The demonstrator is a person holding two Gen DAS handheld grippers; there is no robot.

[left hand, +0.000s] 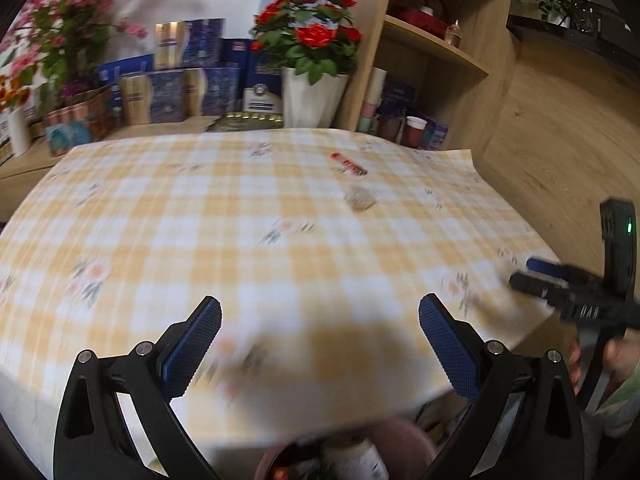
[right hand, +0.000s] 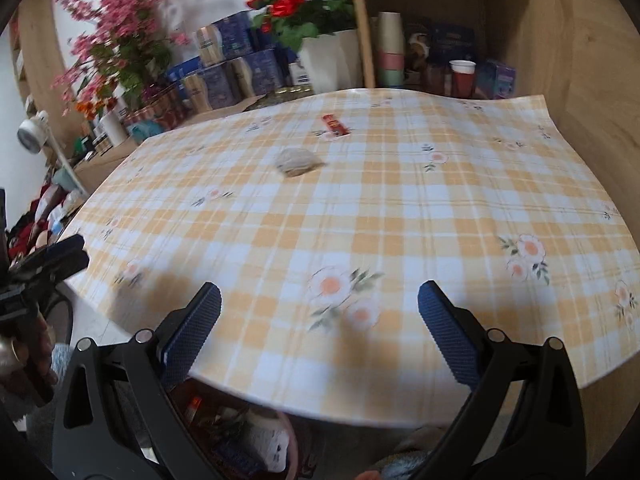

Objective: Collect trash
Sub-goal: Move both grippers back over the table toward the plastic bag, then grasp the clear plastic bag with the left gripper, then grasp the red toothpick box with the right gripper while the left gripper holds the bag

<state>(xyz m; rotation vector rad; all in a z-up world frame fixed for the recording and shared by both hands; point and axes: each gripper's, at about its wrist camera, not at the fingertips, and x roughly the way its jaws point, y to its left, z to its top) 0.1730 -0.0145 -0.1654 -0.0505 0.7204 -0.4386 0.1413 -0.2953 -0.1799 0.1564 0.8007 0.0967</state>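
A crumpled grey-beige wad of trash (left hand: 361,199) (right hand: 297,162) lies on the checked tablecloth (left hand: 240,220) (right hand: 400,220), far from both grippers. A red wrapper (left hand: 349,163) (right hand: 335,125) lies just beyond it. My left gripper (left hand: 320,344) is open and empty above the near table edge. My right gripper (right hand: 320,340) is open and empty over the near edge; it also shows at the right of the left wrist view (left hand: 536,276). A bin with trash (left hand: 348,456) (right hand: 256,440) sits below the table edge.
Potted red roses (left hand: 310,52) (right hand: 312,12), pink flowers (left hand: 60,32) (right hand: 120,40) and blue boxes (left hand: 188,76) (right hand: 236,64) stand behind the table. A wooden shelf (left hand: 432,48) (right hand: 440,20) holds cups at the back right.
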